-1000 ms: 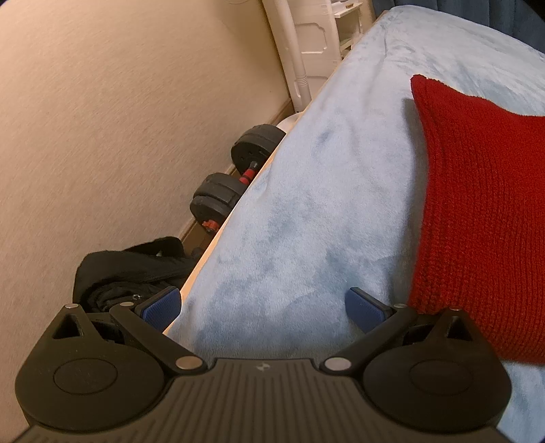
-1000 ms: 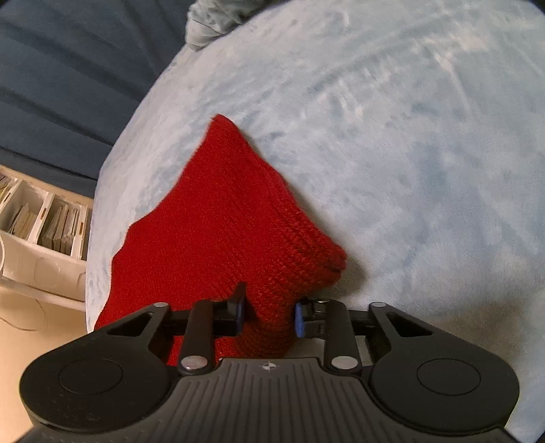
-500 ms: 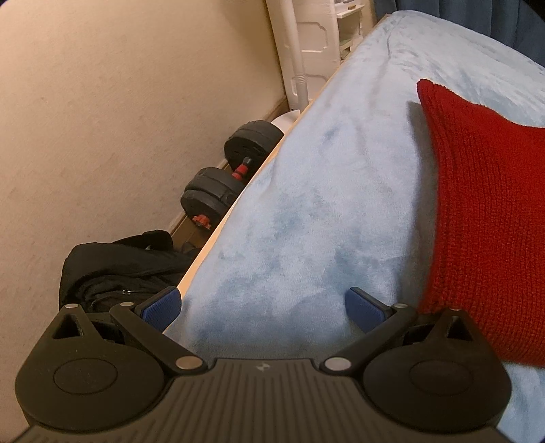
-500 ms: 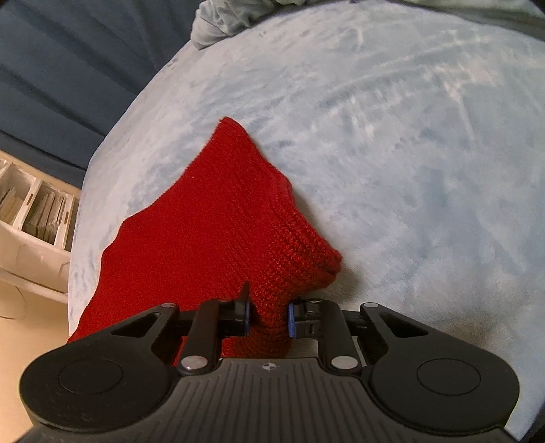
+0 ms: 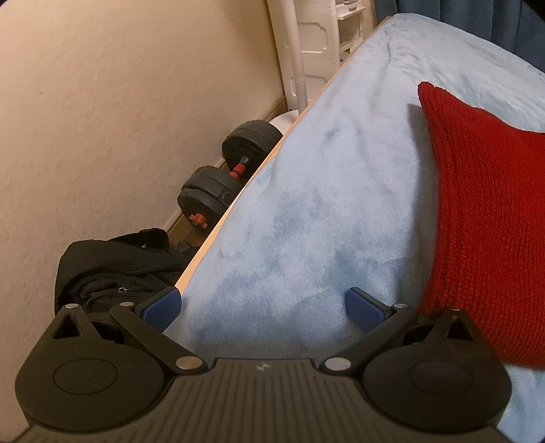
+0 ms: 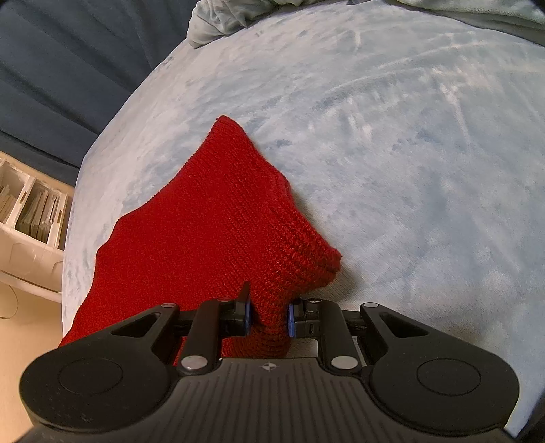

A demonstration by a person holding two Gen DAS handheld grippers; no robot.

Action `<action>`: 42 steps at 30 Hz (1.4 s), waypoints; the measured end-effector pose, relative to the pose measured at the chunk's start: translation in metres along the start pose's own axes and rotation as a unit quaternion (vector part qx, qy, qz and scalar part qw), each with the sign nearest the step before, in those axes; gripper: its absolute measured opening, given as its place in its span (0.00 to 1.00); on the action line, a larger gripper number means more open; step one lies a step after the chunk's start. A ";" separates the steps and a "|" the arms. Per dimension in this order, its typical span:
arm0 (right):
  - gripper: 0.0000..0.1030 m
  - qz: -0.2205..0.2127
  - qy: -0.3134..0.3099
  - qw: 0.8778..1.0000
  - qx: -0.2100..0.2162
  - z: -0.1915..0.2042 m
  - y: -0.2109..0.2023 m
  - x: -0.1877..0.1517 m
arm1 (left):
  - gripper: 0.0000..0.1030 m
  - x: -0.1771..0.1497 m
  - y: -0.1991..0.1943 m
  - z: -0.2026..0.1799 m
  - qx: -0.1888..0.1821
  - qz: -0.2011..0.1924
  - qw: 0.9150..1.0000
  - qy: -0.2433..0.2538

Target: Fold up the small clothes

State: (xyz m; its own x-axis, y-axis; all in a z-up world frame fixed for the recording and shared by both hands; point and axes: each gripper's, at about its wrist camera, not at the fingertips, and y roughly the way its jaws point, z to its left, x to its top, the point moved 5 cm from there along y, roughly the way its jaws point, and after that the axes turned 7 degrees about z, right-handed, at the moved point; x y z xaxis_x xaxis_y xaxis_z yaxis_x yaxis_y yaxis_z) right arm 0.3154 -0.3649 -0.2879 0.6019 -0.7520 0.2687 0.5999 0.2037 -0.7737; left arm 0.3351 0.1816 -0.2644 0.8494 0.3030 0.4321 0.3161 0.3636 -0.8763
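Note:
A red knitted garment [image 6: 211, 218] lies on a light blue fleece blanket [image 6: 391, 136] that covers the bed. My right gripper [image 6: 268, 315] is shut on a bunched near corner of the red knit, with fabric pinched between its blue pads. The garment also shows at the right of the left wrist view [image 5: 494, 211]. My left gripper [image 5: 264, 306] is open and empty, low over the blanket [image 5: 323, 204] near the bed's left edge, to the left of the garment.
Beside the bed's left edge lie black dumbbells [image 5: 221, 184], a black bag [image 5: 112, 265] and a white stand [image 5: 299, 51] along the beige wall. A white storage box [image 6: 30, 218] stands past the bed. Crumpled grey cloth [image 6: 231, 13] lies at the far end.
My right gripper has closed tighter on the red knit and drawn it along. The left gripper has shifted slightly; the dumbbells and bag sit further left in its view.

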 end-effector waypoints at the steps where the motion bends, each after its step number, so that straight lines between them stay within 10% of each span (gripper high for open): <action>1: 0.19 0.000 0.000 1.000 0.000 0.000 0.000 0.000 | 1.00 0.000 0.000 0.000 0.000 0.000 1.000 0.000; 26: 0.19 -0.007 -0.014 1.000 -0.007 0.009 -0.007 0.001 | 1.00 -0.001 -0.001 -0.002 -0.003 -0.006 1.000 0.006; 35: 0.16 -0.025 -0.062 0.995 -0.081 0.039 -0.009 0.001 | 1.00 0.002 0.004 0.005 -0.031 0.019 0.999 -0.022; 39: 0.15 -0.102 -0.207 0.970 -0.081 0.122 -0.037 -0.012 | 1.00 0.003 0.008 0.010 -0.053 0.037 0.997 -0.046; 42: 0.15 -0.153 -0.347 0.923 -0.064 0.205 -0.045 -0.052 | 1.00 0.005 0.010 0.015 -0.072 0.047 0.994 -0.070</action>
State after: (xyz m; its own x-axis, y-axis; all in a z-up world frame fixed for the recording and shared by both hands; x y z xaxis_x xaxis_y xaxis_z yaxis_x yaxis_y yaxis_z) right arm 0.3653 -0.2066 -0.1495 0.6333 -0.1693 0.7552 0.7580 -0.0610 -0.6494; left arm 0.3363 0.1998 -0.2679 0.8137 0.4533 0.3639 0.3044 0.2009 -0.9311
